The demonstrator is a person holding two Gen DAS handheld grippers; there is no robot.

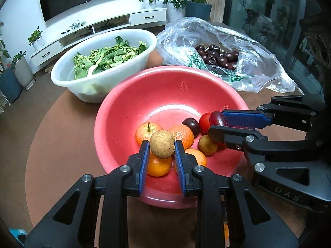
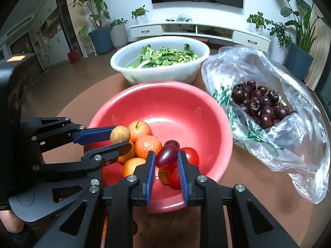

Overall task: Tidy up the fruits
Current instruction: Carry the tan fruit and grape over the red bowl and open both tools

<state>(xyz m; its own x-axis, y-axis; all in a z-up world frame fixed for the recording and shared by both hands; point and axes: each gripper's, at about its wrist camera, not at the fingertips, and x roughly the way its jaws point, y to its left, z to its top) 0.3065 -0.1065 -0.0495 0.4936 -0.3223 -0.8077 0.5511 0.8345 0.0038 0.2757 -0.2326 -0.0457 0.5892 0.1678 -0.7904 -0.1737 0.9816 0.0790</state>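
- Left gripper (image 1: 162, 144) pinching a tan longan (image 1: 162, 144) between both blue pads, fruit riding at the fingertips, above the oranges (image 1: 158, 166).
- Right gripper (image 2: 166, 158) clamped on a dark red plum (image 2: 166, 159), long axis tilted from 7 towards 1 o'clock in the right wrist view, pads on its flanks.
- Both loads hanging over the near half of the red bowl (image 1: 128, 107); a judgement only, but each looks clear of the pile beneath.
- Below, in the bowl: an apple (image 1: 148, 133) at 11 o'clock of the longan, a second longan (image 1: 207, 145) at 3 o'clock, a dark plum (image 1: 191, 125) and a tomato (image 1: 204, 122) towards 2 o'clock.
- Key relation: grippers side by side, left one entering the right view from 9 o'clock, right one entering the left view from 3 o'clock, near each other but apart.
- Beyond the bowl: white basin (image 1: 68, 78) of greens at 11 o'clock, plastic bag (image 1: 258, 66) of cherries (image 1: 219, 56) at 1 o'clock.
- Bag nearer the right gripper, basin nearer the left; where each fruit belongs cannot be told.
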